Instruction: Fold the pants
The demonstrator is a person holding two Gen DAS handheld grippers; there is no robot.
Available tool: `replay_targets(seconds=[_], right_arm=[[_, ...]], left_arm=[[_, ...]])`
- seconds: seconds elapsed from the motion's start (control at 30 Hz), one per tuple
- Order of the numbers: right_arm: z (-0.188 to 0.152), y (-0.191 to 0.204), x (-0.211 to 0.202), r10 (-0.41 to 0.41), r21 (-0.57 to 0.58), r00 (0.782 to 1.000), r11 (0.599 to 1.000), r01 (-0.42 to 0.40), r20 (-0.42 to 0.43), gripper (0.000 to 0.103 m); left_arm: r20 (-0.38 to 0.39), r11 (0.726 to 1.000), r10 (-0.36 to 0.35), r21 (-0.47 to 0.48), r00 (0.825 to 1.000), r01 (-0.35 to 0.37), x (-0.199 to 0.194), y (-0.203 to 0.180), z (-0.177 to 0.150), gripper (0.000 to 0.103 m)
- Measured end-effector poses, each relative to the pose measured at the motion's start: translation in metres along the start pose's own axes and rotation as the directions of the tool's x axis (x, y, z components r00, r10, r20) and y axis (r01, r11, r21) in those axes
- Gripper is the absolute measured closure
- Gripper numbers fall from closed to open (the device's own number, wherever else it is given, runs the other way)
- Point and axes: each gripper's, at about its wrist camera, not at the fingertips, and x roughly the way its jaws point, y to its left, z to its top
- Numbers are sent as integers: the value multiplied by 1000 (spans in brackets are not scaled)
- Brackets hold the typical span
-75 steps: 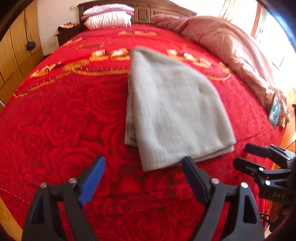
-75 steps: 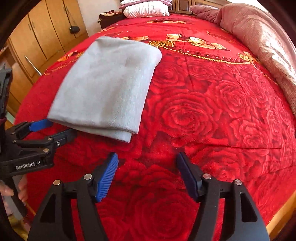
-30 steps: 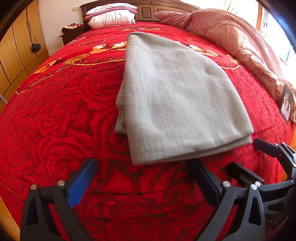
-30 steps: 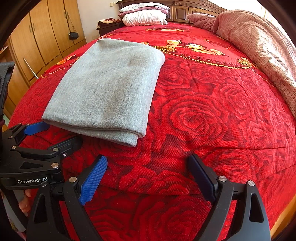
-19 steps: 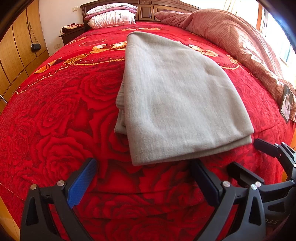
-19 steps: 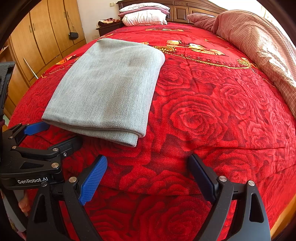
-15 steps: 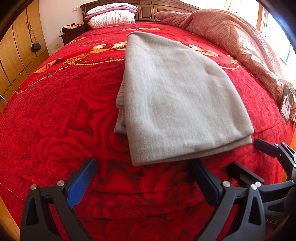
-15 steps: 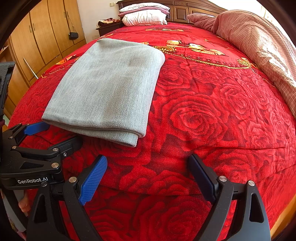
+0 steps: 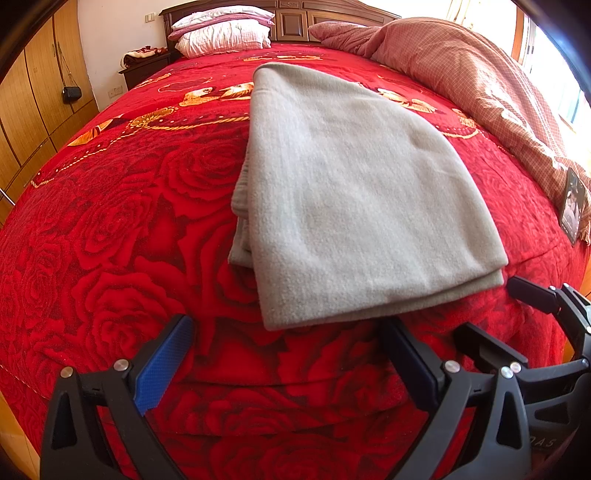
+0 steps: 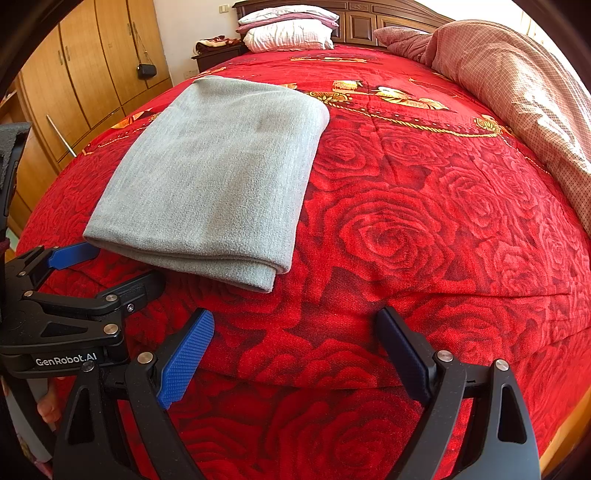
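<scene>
We judge the folding all but done: the grey pants (image 9: 347, 199) lie as a flat, stacked rectangle on the red bedspread (image 9: 110, 229), near the foot edge of the bed, with no leg or waistband trailing loose that we can see. What may be left is one more fold to shorten the bundle, or a squaring-up of the layers, since on the pants' left side a lower layer peeks out from under the top one. Both our tools hang just short of the near edge of the pants and hold nothing. The left gripper (image 9: 284, 365) has its jaws wide apart, only bedspread between them, and the right gripper (image 10: 295, 350) likewise stands open over bare bedspread, to the right of the bundle. The left view shows us that uneven left side and the doubled layers along the near hem; it also catches a small dark card or phone (image 9: 573, 206) at the bed's right edge, against the checked quilt (image 9: 461, 62). The right view hides that ragged side but gives us the rounded fold at the pants' near right corner, the wooden wardrobe (image 10: 74, 74) with a small bag hanging on it, and, at the lower left, fingers (image 10: 48, 406) behind the left tool. Both views take in the pillows (image 10: 291, 29) at the headboard.
</scene>
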Motion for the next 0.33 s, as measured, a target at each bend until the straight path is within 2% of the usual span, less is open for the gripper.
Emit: replay_targets(seconds=[0.33], right_arm=[[0,0,0,0,0,1000,1000,0,0,11]], left_arm=[[1,1000,0,0,1000,0,0,0,0,0]])
